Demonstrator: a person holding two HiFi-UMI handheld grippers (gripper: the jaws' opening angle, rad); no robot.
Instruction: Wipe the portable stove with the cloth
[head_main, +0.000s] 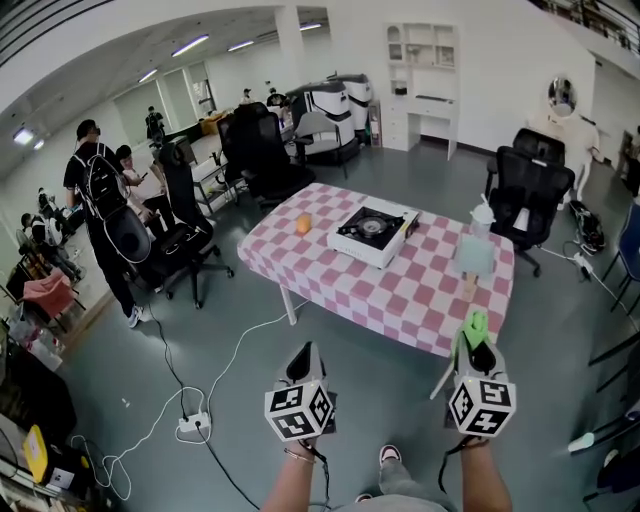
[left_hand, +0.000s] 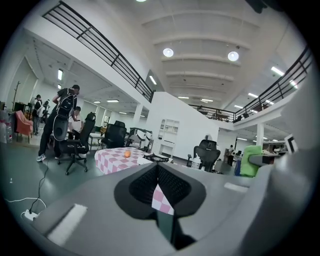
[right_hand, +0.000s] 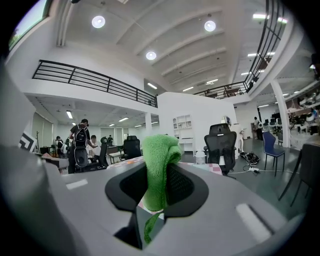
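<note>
The person stands well apart from the pink-and-white checked surface (head_main: 405, 292), so this is the approach step: wiping has not begun. The right tool (head_main: 479, 348) is clamped on a green terry cloth (right_hand: 159, 162), which bunches up above the jaws with a thin tail hanging below them. The left tool (head_main: 306, 356) has its jaws closed together with nothing between them (only a sliver of the checked pattern shows past them). The white square portable stove (head_main: 375, 232), with its black burner top, sits near the middle of the surface, and a small orange object (head_main: 303, 224) lies just to its left. Next, I judge, the person must walk up, bring the cloth down flat onto the stove top, and perhaps steady the stove body with the left tool so it does not slide.
</note>
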